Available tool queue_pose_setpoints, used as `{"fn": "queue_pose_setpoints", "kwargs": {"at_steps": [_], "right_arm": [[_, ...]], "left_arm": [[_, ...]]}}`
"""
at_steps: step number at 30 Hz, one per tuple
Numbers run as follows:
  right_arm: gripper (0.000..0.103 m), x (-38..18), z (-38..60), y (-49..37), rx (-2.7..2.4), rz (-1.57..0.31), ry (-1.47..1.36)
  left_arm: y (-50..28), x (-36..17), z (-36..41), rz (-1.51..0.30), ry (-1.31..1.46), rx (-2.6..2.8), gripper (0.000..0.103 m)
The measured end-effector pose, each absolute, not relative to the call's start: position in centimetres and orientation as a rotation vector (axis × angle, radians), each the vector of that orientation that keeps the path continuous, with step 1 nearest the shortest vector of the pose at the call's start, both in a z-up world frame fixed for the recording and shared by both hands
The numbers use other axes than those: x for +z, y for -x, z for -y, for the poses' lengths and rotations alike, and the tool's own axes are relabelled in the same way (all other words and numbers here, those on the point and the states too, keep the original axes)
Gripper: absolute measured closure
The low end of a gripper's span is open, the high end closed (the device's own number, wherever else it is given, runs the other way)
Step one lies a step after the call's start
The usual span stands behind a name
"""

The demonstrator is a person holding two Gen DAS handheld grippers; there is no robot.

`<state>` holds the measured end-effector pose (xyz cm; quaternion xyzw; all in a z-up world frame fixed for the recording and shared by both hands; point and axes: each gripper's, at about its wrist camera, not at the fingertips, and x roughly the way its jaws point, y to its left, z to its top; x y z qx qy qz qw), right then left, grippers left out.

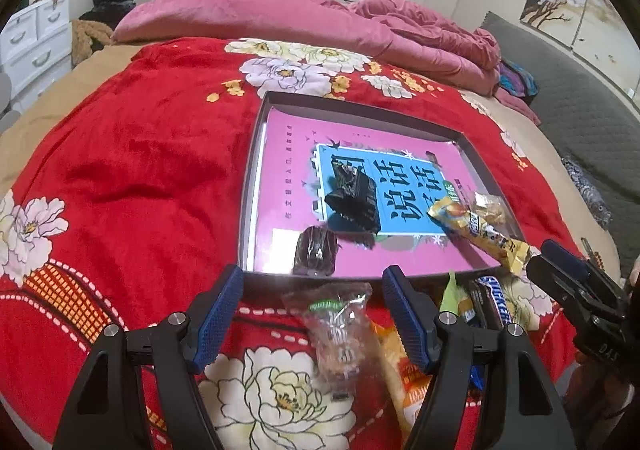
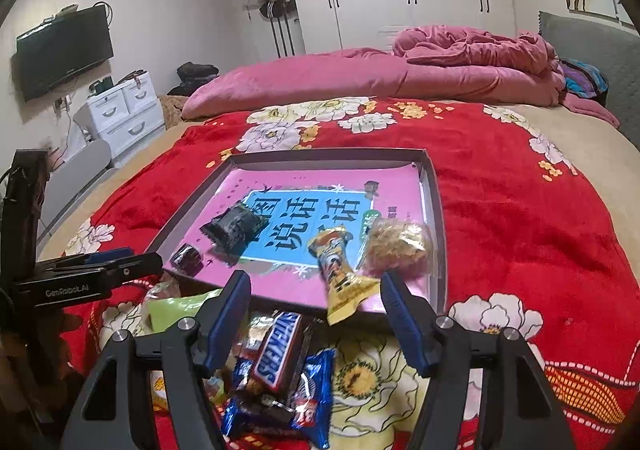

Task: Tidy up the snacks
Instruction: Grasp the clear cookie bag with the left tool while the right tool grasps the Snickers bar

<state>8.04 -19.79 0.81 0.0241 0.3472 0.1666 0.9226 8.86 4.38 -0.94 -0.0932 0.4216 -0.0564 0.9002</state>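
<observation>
both tongs tilt downward over the bed, left tongs (image 1: pixel 312 314) parted, empty above a clear-wrapped snack (image 1: pixel 340 334), right tongs (image 2: pixel 316 318) likewise open, empty above a snickers bar (image 2: pixel 278 350).

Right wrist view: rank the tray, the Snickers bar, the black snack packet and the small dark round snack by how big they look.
1. Tray
2. Snickers bar, enlarged by nearness to the camera
3. Black snack packet
4. Small dark round snack
</observation>
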Motion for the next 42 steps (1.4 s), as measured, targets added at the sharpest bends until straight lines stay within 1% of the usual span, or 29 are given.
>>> {"fn": "queue_pose_setpoints", "kwargs": {"at_steps": [22,27,37,39,42], "right_arm": [[0.036,-0.4,18.9,-5.4,0.364,-0.794,-0.034],[0.036,-0.4,18.5,-4.9,0.371,-0.801,-0.023],[0.036,-1.5,18.0,-5.4,0.377,-0.837,-0.010],[0.037,-1.7,18.0,-5.7,0.375,-0.845,-0.014],[0.042,-2.1,17.7,-6.2,0.380,-0.857,-0.014]], "left_arm": [[-6.8,-2.1,-4.8,-0.953,0.220,-0.124,0.029],[-6.3,-2.9,-4.1,-0.995,0.240,-0.153,0.029],[-6.7,-3.6,-3.6,-1.011,0.231,-0.145,0.029],[-6.8,-3.7,-3.5,-1.009,0.230,-0.143,0.029],[-7.1,-3.8,-3.5,-1.013,0.235,-0.145,0.029]]}}
